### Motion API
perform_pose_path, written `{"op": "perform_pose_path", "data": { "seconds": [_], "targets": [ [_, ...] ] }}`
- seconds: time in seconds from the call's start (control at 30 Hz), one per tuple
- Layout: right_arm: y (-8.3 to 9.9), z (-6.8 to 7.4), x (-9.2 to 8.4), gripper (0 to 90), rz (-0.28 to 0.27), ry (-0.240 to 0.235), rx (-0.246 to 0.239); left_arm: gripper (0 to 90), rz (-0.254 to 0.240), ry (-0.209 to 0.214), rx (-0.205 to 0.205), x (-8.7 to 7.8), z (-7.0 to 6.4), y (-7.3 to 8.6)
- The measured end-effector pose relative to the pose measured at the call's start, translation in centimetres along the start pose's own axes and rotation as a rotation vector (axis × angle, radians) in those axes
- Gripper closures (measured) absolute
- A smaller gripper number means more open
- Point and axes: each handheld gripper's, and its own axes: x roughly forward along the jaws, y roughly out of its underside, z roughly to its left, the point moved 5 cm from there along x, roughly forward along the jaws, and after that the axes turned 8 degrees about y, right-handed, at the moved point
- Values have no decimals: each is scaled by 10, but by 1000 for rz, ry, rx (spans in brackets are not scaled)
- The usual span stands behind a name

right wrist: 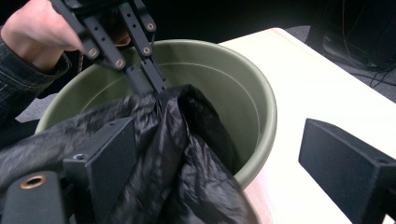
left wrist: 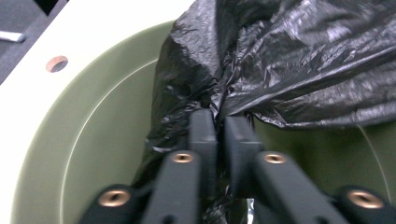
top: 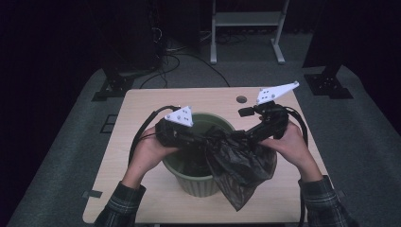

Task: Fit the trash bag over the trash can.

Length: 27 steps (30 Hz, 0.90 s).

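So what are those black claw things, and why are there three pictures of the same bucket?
A person holds a claw tool, called a gripper, in each hand. One picture is taken from above the table. The other two come from small cameras riding on each gripper. On the table stands a green bin, and a black plastic bag hangs over its edge. The left gripper has pinched shut on a bunch of the bag. The right gripper has its jaws wide apart, with the bag lying against one of them but not squeezed.
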Motion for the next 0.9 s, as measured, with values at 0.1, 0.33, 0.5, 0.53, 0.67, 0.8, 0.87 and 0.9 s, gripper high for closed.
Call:
{"op": "perform_pose_path", "data": {
  "seconds": [0.1, 0.33, 0.5, 0.53, 0.67, 0.8, 0.87, 0.9],
  "targets": [
    [1, -1, -3, 98, -6, 3, 6, 868, -13, -33, -24, -9, 4, 8],
    [13, -2, -12, 98, -8, 7, 20, 868, -34, -99, -82, -26, 14, 25],
    [31, -7, -21, 98, -10, 16, 46, 868, -21, -125, -109, -29, 18, 32],
    [35, -8, -23, 99, -9, 19, 55, 867, -16, -128, -111, -29, 18, 33],
    [51, -12, -26, 98, 5, 25, 78, 867, -8, -130, -131, -28, 20, 36],
    [63, -15, -26, 98, 18, 25, 94, 867, -9, -132, -142, -28, 20, 39],
    [66, -15, -24, 99, 24, 21, 96, 866, -1, -130, -148, -28, 21, 41],
    [67, -15, -23, 98, 29, 21, 100, 865, -4, -130, -153, -27, 20, 41]
  ]
}}
